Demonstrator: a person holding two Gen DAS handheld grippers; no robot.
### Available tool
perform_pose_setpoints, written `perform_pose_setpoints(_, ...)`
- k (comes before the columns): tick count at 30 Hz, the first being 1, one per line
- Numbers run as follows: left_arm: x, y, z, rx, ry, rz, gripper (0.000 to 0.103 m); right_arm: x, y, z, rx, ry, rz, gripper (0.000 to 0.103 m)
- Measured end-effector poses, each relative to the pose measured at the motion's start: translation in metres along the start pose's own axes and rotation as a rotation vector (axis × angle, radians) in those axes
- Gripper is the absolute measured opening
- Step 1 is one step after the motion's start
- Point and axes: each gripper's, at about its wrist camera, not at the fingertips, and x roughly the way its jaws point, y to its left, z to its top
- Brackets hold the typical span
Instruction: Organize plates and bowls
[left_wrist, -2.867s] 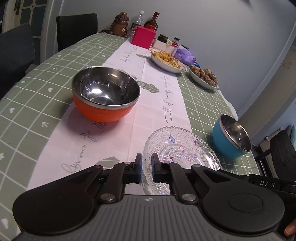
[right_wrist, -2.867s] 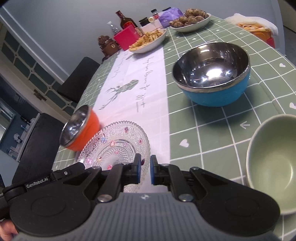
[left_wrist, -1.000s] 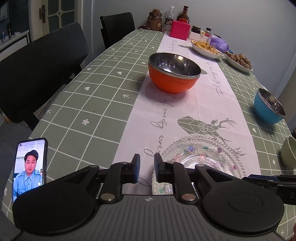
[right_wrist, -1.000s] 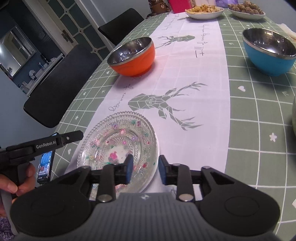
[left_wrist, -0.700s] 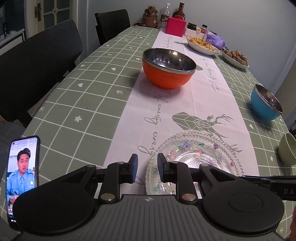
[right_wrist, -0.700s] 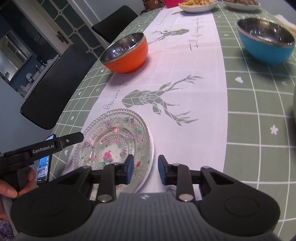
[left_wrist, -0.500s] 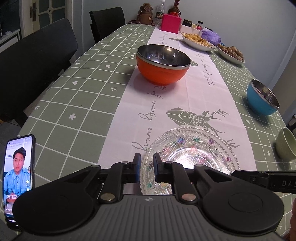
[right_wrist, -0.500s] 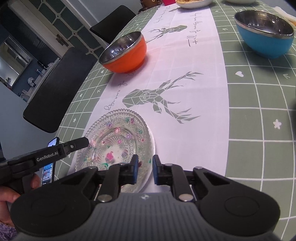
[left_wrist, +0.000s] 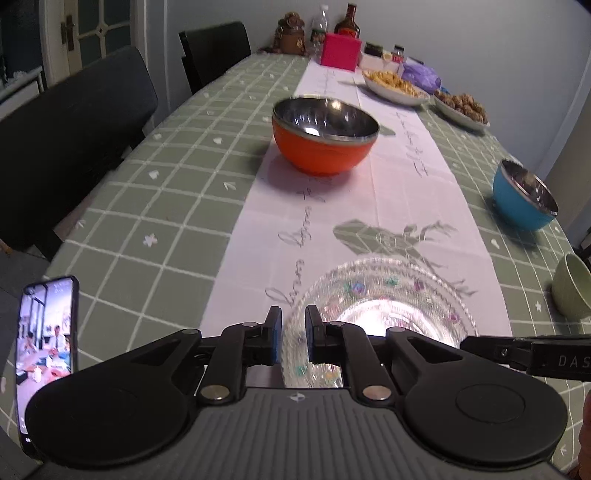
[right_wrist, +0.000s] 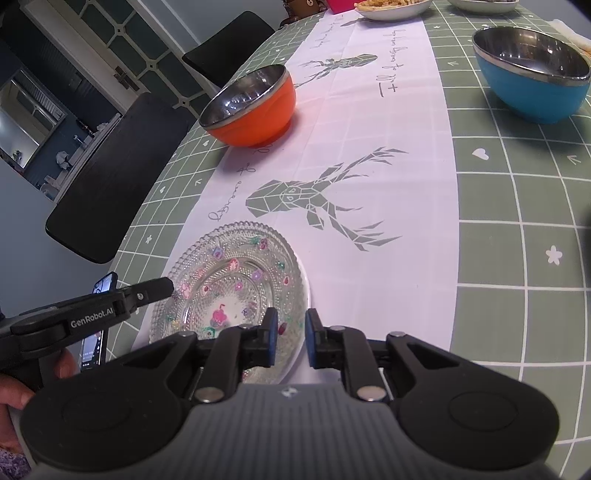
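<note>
Both hand-held grippers sat at the glass plate (right_wrist: 236, 288): left hand-held gripper (left_wrist: 292, 334) w/ jaws narrow, a slim gap showing, at the plate's near-left rim; right hand-held gripper (right_wrist: 289, 338) likewise narrow at the near-right rim. Couldn't tell if either pinched the rim. Plate lay flat on the white runner (right_wrist: 388, 155), near edge of the tabletop (right_wrist: 517, 229). Judgement: grip the rim squarely on opposite sides, lift level, slow. Orange bowl (left_wrist: 325, 138) stood well apart up the runner; blue bowl (right_wrist: 532, 88) off right; green bowl (left_wrist: 574, 291) near the edge. Phone (left_wrist: 48, 354) lay left, so keep clear.
</note>
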Motion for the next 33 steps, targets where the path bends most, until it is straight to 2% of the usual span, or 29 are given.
perform_pose_setpoints(3,-0.009,-0.002,0.005,0.001,-0.062,0.009,0.014,-0.005,-0.001,0.005,0.002,-0.024,-0.010,0.024)
perform_pose_setpoints(6,-0.013,-0.006,0.012,-0.015,-0.091,-0.032,0.015,-0.013,-0.004,0.012,0.008,-0.051,-0.022,0.027)
perform_pose_setpoints(12,-0.016,-0.034,0.021,0.027,-0.116,-0.121,0.018,-0.036,-0.007,0.028,-0.007,-0.119,-0.091,0.033)
perform_pose_setpoints(17,-0.017,-0.062,0.029,0.064,-0.105,-0.188,0.018,-0.061,-0.017,0.041,-0.024,-0.153,-0.159,0.038)
perform_pose_setpoints(27,-0.019,-0.123,0.051,0.092,-0.074,-0.339,0.022,-0.127,-0.085,0.066,0.066,-0.227,-0.298,0.041)
perform_pose_setpoints(30,-0.014,-0.151,0.055,0.106,-0.060,-0.392,0.023,-0.143,-0.111,0.069,0.131,-0.272,-0.349,0.042)
perform_pose_setpoints(33,-0.006,-0.179,0.057,0.124,-0.044,-0.446,0.023,-0.150,-0.130,0.070,0.208,-0.289,-0.348,0.042)
